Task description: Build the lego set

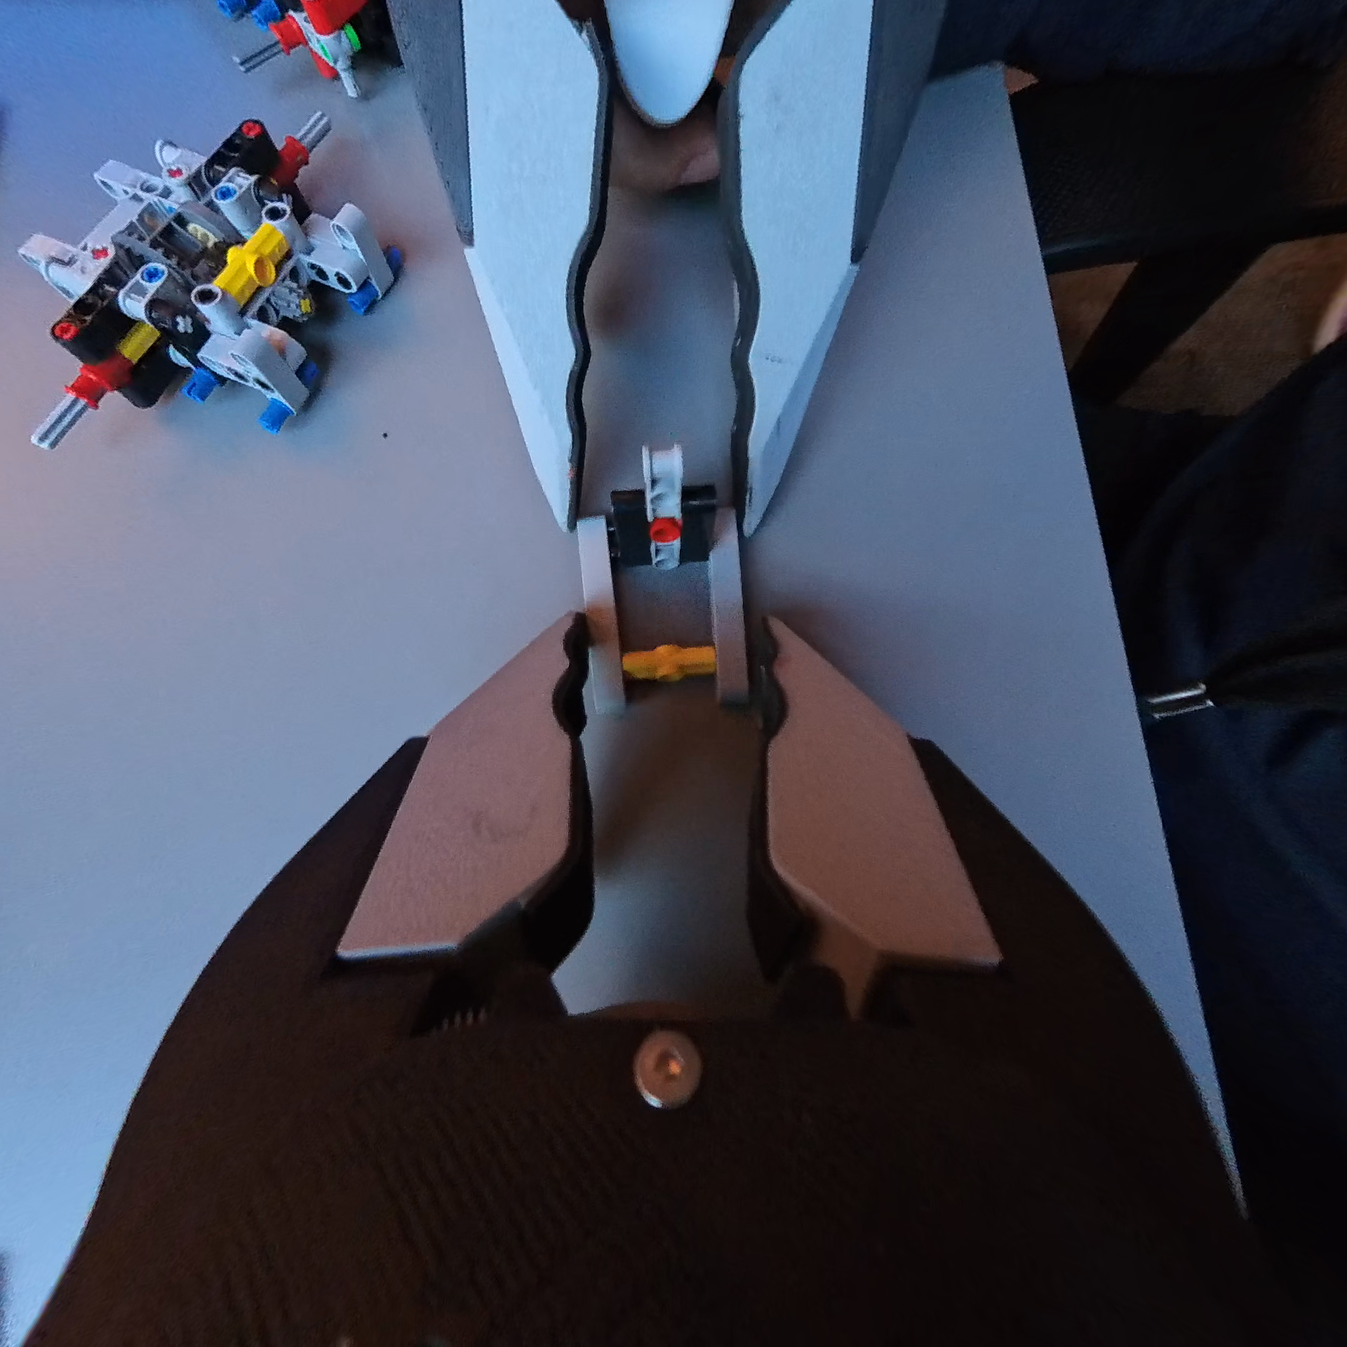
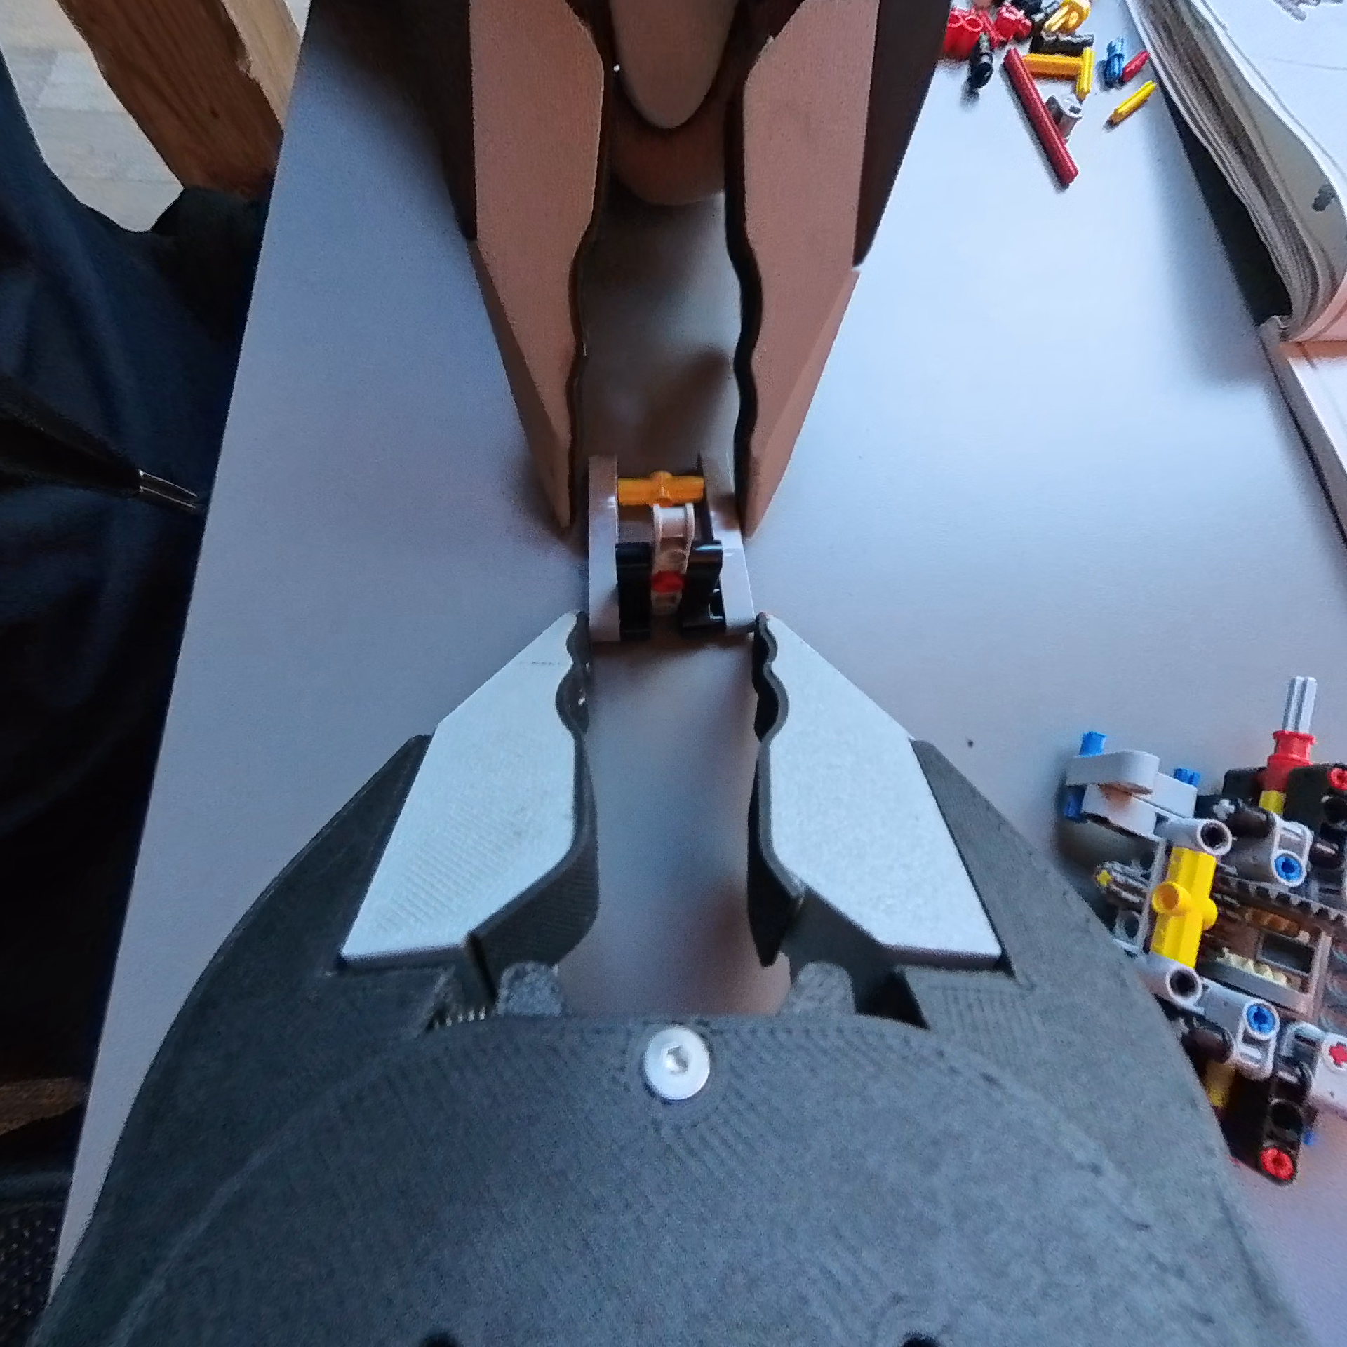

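Two hand-held grippers face each other over a grey bench (image 1: 219,656), tip to tip, with one small brick frame (image 1: 663,605) between them.

Left gripper (image 1: 667,667): brownish fingers, jaws clamped on the near end of the frame. The wavy black pads press on the outer faces of its two pale grey side beams, at the end where a yellow cross-pin (image 1: 668,662) spans between the beams.

Right gripper (image 2: 669,641): light grey fingers, jaws set about as wide as the frame. The tips sit at the outer corners of the frame's other end, where two black blocks (image 2: 633,590) flank a thin white link carrying a red pin (image 2: 668,583). Left fingertip touches the grey beam; right fingertip looks to be in contact at the corner too, only at the very tip. A shallow hold, not as deep as the left one.

Frame lies close to the bench edge on the person's side; dark clothing (image 1: 1254,656) shows just past that edge.

Elsewhere on the bench: a larger built assembly (image 1: 197,284) of grey, black, yellow, red and blue bricks, well apart from the grippers. A second small build (image 1: 321,36) lies at the far edge of the left view. Loose red, yellow and blue pins and rods (image 2: 1042,80) are scattered farther off, beside a thick stack of paper (image 2: 1254,146).
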{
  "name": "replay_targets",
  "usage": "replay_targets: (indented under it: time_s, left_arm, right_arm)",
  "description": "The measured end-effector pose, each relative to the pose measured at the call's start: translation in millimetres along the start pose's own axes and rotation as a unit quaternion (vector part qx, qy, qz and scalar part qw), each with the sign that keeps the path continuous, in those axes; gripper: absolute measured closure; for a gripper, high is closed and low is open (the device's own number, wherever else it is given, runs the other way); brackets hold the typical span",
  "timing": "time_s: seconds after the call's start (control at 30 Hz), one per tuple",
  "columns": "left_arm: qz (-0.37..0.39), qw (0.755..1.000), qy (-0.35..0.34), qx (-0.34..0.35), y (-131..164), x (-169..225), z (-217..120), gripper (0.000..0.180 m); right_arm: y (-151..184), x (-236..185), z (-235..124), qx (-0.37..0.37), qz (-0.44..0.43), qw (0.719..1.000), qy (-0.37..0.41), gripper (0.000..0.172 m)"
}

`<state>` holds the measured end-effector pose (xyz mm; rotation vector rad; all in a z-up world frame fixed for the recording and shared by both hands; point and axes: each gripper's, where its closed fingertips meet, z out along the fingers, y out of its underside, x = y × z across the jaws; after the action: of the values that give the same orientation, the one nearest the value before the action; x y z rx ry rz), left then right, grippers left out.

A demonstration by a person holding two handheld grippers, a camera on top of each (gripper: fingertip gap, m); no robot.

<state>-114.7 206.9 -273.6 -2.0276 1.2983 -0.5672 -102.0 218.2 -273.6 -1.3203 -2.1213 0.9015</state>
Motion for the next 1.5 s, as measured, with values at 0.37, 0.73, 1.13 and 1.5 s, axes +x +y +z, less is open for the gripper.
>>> replay_targets:
  time_s: [0.37,0.73,1.13,1.5]
  left_arm:
    - [-0.004,1.000,0.002,0.001,-1.5,-0.7,1.7,0.139]
    - [0.004,1.000,0.002,-0.001,-0.8,0.2,1.0,0.141]
    - [0.098,0.988,-0.117,0.014,-6.5,-25.6,-3.9,0.141]
    - [0.017,0.993,-0.113,0.021,9.4,-51.5,-23.6,0.121]
  right_arm:
    - [-3.0,-1.8,3.6,-0.002,0.006,1.000,0.000,0.131]
    - [-3.8,-3.0,4.6,-0.009,0.002,1.000,0.007,0.136]
    - [-8.0,22.4,0.6,0.001,-0.090,0.989,0.121,0.135]
    - [-3.0,46.6,-6.9,-0.002,-0.068,0.983,0.173,0.135]
